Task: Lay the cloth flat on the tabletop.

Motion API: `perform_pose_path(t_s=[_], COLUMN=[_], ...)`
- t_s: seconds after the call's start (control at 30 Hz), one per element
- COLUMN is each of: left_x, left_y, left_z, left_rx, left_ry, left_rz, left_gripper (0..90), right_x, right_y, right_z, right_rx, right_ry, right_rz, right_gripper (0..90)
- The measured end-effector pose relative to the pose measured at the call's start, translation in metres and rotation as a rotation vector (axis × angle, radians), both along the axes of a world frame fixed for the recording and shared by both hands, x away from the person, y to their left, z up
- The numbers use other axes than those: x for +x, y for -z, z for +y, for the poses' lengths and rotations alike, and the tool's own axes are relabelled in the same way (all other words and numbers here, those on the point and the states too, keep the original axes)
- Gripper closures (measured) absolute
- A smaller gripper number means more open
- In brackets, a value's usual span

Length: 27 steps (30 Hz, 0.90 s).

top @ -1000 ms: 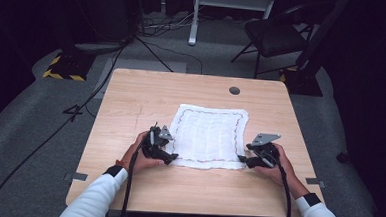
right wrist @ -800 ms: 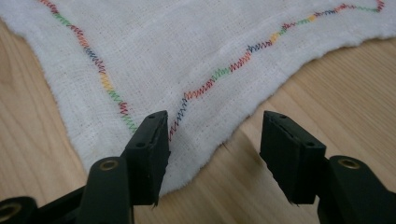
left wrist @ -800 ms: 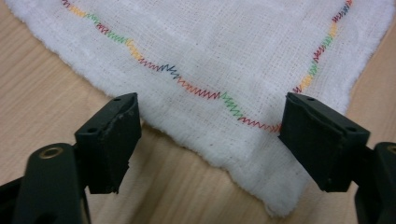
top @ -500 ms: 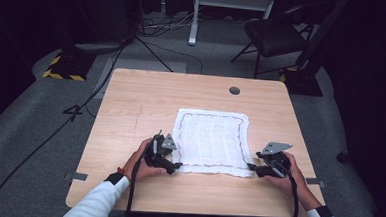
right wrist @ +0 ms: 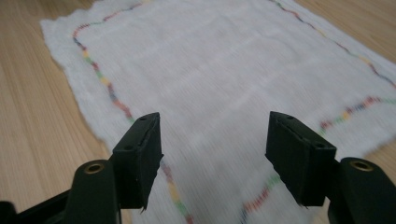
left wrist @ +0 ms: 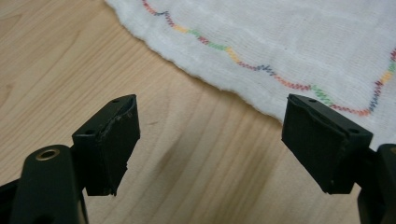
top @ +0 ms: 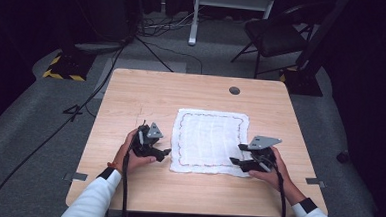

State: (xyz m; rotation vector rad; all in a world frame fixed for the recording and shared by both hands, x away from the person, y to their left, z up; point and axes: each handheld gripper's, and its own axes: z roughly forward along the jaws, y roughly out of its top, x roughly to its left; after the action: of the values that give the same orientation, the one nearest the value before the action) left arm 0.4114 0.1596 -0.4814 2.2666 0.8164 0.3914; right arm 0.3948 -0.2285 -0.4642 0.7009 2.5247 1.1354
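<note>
White cloth [top: 209, 141], rainbow-stitched wavy border, spread flat on table, right of centre.

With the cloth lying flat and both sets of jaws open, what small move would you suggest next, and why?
Probably lower the right gripper onto the near corner of the white cloth and close; its open jaws already straddle that corner, while the left gripper sits over bare table beside the edge.

We see bare table [top: 146, 93] all round the flat cloth [top: 207, 137]; nothing stands between cloth and either gripper, and only a small grommet [top: 234, 90] sits beyond.
</note>
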Motion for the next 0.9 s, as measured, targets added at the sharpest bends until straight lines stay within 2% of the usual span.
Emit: perform_pose_path(t_s=[0.17,0.23,0.3,0.4,0.47,0.57,0.73,0.9], left_x=[0.001,0.005,0.008,0.012,0.015,0.017,0.018,0.019], left_y=[-0.001,-0.002,-0.004,-0.005,-0.004,-0.002,-0.003,-0.002], left_z=[-0.003,-0.004,-0.003,0.0,0.002,0.003,0.002,0.002], left_rx=[0.004,-0.008,-0.032,-0.041,-0.028,-0.017,-0.015,-0.017], left_ry=[0.0,0.012,0.006,-0.014,-0.03,-0.036,-0.033,-0.033], left_rz=[-0.043,-0.021,-0.017,-0.022,-0.04,-0.035,-0.058,-0.049], left_gripper=[20.9,20.9,20.9,20.9,21.0,21.0,20.9,20.4], right_x=[0.0,0.0,0.001,-0.002,-0.005,-0.01,-0.017,-0.018], right_y=[0.004,0.007,0.008,0.009,0.011,0.016,0.024,0.028], right_z=[0.036,0.05,0.064,0.089,0.103,0.125,0.143,0.15], right_rx=[-0.003,-0.007,0.008,0.006,0.008,-0.01,-0.026,-0.03], right_ry=[-0.078,-0.097,-0.12,-0.16,-0.19,-0.239,-0.278,-0.287], right_rz=[-0.01,-0.015,-0.01,-0.017,-0.01,-0.008,-0.003,0.007], right_gripper=[39.6,40.9,43.4,44.1,45.1,45.6,46.6,46.5])
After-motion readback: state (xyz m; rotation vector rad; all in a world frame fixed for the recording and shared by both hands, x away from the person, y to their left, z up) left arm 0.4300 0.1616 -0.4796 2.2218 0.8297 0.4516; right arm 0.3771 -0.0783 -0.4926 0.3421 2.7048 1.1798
